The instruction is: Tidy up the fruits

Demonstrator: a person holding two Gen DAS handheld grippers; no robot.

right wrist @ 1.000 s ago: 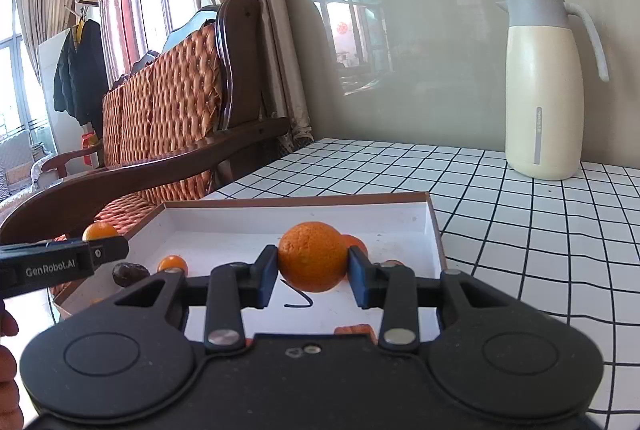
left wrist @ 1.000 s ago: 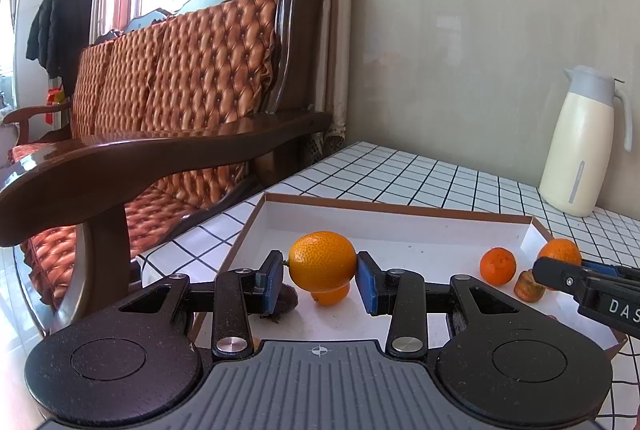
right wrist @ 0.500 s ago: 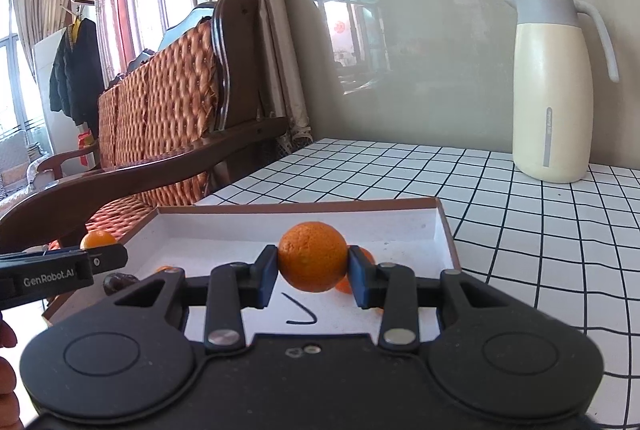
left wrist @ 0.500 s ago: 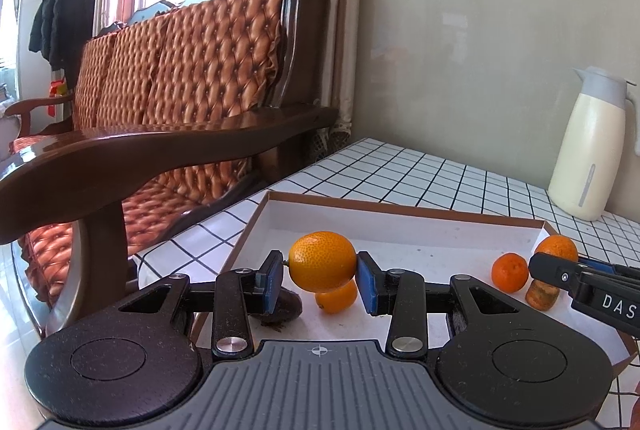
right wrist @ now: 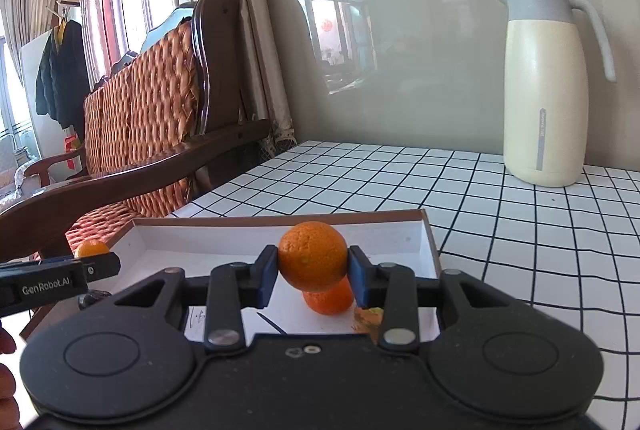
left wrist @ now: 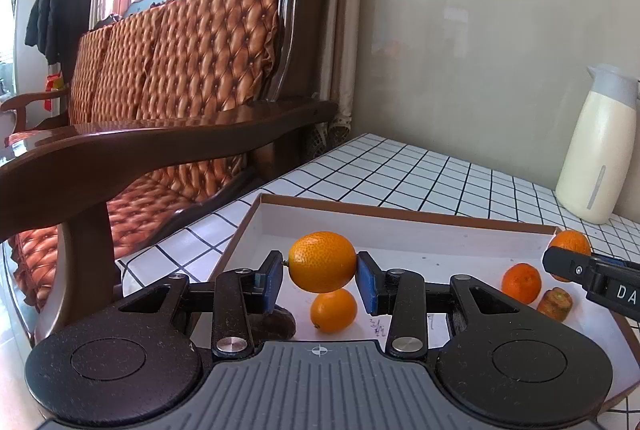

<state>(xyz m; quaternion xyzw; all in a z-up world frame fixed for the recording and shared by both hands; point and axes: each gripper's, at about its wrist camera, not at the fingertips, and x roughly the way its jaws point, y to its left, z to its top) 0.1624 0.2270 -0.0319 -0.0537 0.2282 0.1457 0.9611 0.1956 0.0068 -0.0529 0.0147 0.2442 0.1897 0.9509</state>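
My left gripper (left wrist: pixel 320 280) is shut on an orange (left wrist: pixel 322 262) and holds it above the white box (left wrist: pixel 400 230). In the box below lie a small orange (left wrist: pixel 333 310), a dark fruit (left wrist: pixel 278 324), another small orange (left wrist: pixel 521 282) and a brownish fruit (left wrist: pixel 555 304). My right gripper (right wrist: pixel 312 280) is shut on an orange (right wrist: pixel 312 256) above the same box (right wrist: pixel 430 250), over a small orange (right wrist: pixel 330 300). The right gripper's finger (left wrist: pixel 592 276) shows at the right of the left wrist view, with its orange (left wrist: pixel 570 242). The left gripper's finger (right wrist: pixel 60 280) shows at the left of the right wrist view.
The box stands on a white tiled table (right wrist: pixel 500 213). A cream thermos jug (right wrist: pixel 542 85) stands at the back right by the wall. A wooden sofa with orange cushions (left wrist: pixel 160 89) lies close along the table's left side.
Both grippers have risen and drawn back a little with their oranges. The fruits in the box now appear lower beneath them.
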